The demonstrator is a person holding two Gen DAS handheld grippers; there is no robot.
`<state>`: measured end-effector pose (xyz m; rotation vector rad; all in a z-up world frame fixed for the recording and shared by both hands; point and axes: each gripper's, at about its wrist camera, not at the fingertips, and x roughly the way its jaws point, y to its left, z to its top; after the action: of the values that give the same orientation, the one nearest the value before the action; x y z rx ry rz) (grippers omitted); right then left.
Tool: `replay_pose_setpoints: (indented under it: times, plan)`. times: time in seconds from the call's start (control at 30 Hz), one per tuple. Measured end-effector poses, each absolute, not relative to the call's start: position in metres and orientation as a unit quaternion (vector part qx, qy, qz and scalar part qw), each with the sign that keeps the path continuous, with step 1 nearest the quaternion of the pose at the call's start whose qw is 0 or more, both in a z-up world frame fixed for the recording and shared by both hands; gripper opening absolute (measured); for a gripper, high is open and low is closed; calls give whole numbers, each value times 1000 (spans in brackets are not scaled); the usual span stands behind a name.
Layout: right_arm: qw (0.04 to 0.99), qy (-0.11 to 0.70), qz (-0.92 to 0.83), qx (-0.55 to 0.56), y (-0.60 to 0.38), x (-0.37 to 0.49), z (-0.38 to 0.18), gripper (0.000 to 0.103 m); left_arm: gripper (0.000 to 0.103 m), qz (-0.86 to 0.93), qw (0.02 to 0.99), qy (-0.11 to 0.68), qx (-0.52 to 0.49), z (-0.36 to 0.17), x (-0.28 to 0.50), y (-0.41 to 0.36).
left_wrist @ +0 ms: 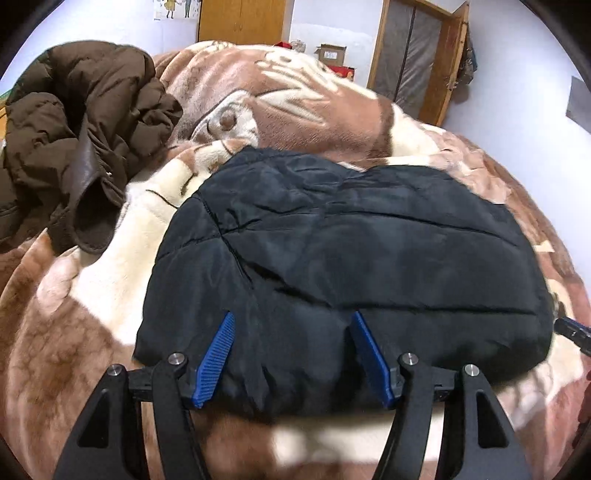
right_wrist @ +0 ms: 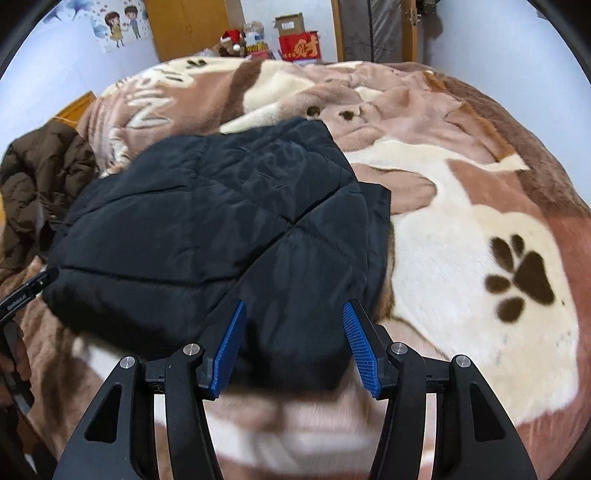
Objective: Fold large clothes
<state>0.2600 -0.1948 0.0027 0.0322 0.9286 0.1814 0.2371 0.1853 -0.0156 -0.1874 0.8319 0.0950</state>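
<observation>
Black quilted padding fills the middle of both views: the jacket lies folded into a compact bundle on the blanket, which covers the bed in brown, tan and cream. Its near edge sits between the fingers of each gripper. The left gripper hangs over that edge with its blue pads well apart and nothing pressed between them; the right gripper does the same near the bundle's right corner, jaws also spread and clear of the cloth. Whether either pad brushes the fabric cannot be told, since the near hem is blurred in both views.

A lower layer of the jacket pokes out at the right side in the right wrist view, and what lies beneath the top fold is hidden. To the left, a brown coat lies crumpled on the blanket, partly cut off by the picture edge. The tip of the other gripper shows at the right edge of the left view and at the left edge of the right view, mostly out of frame. Far off, a wooden wardrobe, a red box and a door frame stand against the wall. A paw print marks the blanket to the right.
</observation>
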Motion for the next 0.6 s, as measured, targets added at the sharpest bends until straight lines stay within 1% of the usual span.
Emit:
replay_pose_setpoints:
  times: [0.3, 0.6]
  plan:
    - [906, 408, 113, 13, -180, 155, 44, 56, 68, 23, 917, 388, -87, 34, 138, 131]
    - [909, 392, 140, -24, -165, 71, 56, 57, 68, 17, 914, 394, -91, 46, 55, 92]
